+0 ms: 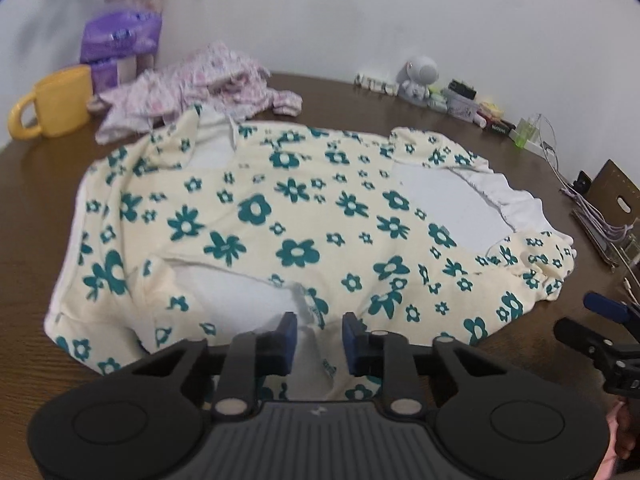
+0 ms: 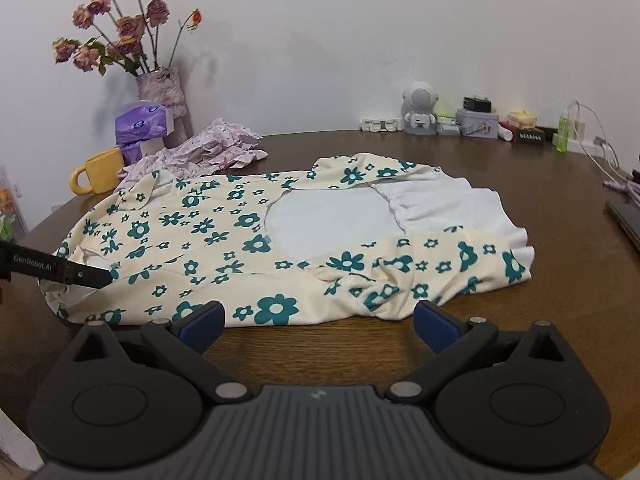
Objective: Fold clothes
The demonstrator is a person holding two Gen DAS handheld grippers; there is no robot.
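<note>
A cream garment with teal flowers [image 1: 280, 208] lies spread on the brown table [image 1: 36, 360], its white inside showing in places. In the left wrist view my left gripper [image 1: 320, 338] has its blue pads close together, pinching a bunched fold of the garment's near edge. The right wrist view shows that gripper [image 2: 96, 274] from the side, reaching onto the garment [image 2: 224, 240] at its left end. My right gripper [image 2: 318, 324] stands open just above the bare table, in front of the garment's near edge with nothing between its fingers; it also shows at the right edge of the left wrist view [image 1: 588, 318].
A yellow mug [image 2: 100, 170], a purple tissue pack [image 2: 140, 124] and a vase of dried flowers [image 2: 160, 92] stand at the back left, beside a heap of pink floral clothes [image 2: 212, 148]. Small items [image 2: 472, 120] line the wall. Cables [image 2: 624, 184] lie at the right.
</note>
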